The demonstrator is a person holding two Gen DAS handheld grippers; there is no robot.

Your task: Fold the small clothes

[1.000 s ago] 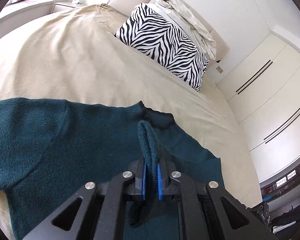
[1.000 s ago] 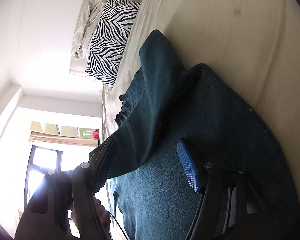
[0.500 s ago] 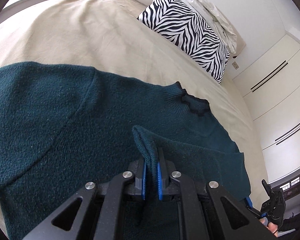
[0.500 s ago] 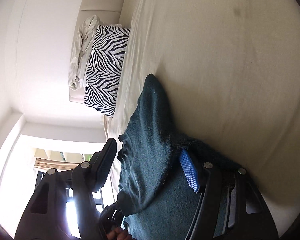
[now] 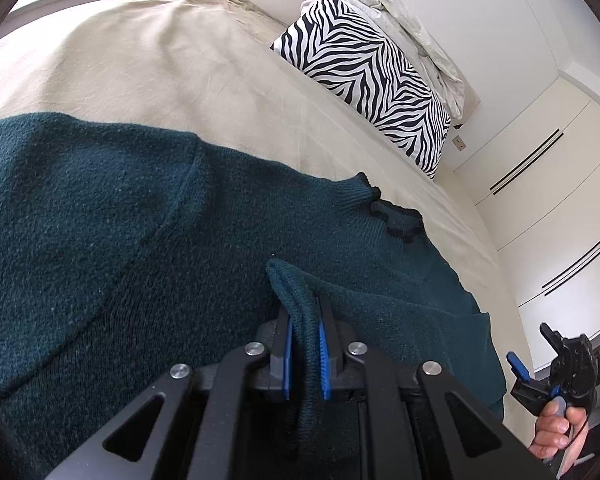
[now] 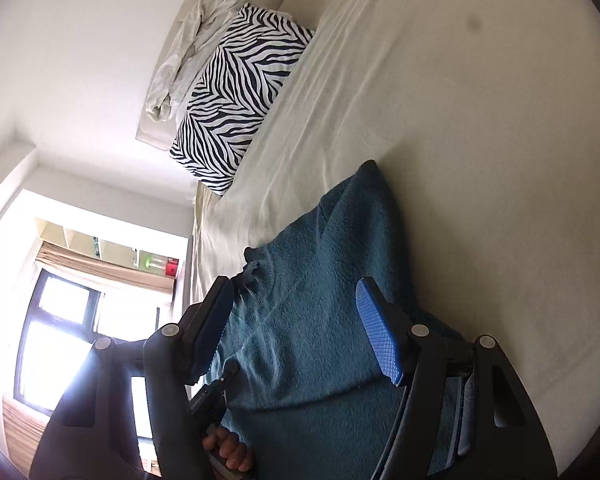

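Observation:
A dark teal knit sweater [image 5: 100, 220] lies spread on the beige bed [image 5: 140, 60], its ruffled collar [image 5: 396, 216] pointing towards the pillow. My left gripper [image 5: 304, 312] sits low over the sweater's body with a doubled fold of the knit [image 5: 288, 280] between its blue pads; the jaws are just starting to open. My right gripper [image 6: 294, 292] hovers above the sweater [image 6: 320, 260] near its collar, jaws wide and opening a little, with nothing between the pads. It also shows in the left wrist view as the right gripper [image 5: 556, 364], held in a hand off the sweater's right edge.
A zebra-print pillow [image 5: 372, 76] and a crumpled white cloth [image 5: 412, 28] lie at the head of the bed. White wardrobe doors [image 5: 540, 184] stand to the right. A bright window [image 6: 60, 320] is beyond the bed. Bare sheet [image 6: 480, 160] stretches past the sweater.
The left gripper has come down with the fold onto the sweater's body. The right gripper has drawn back from the sweater and rolled slightly, and now shows at the left view's right edge.

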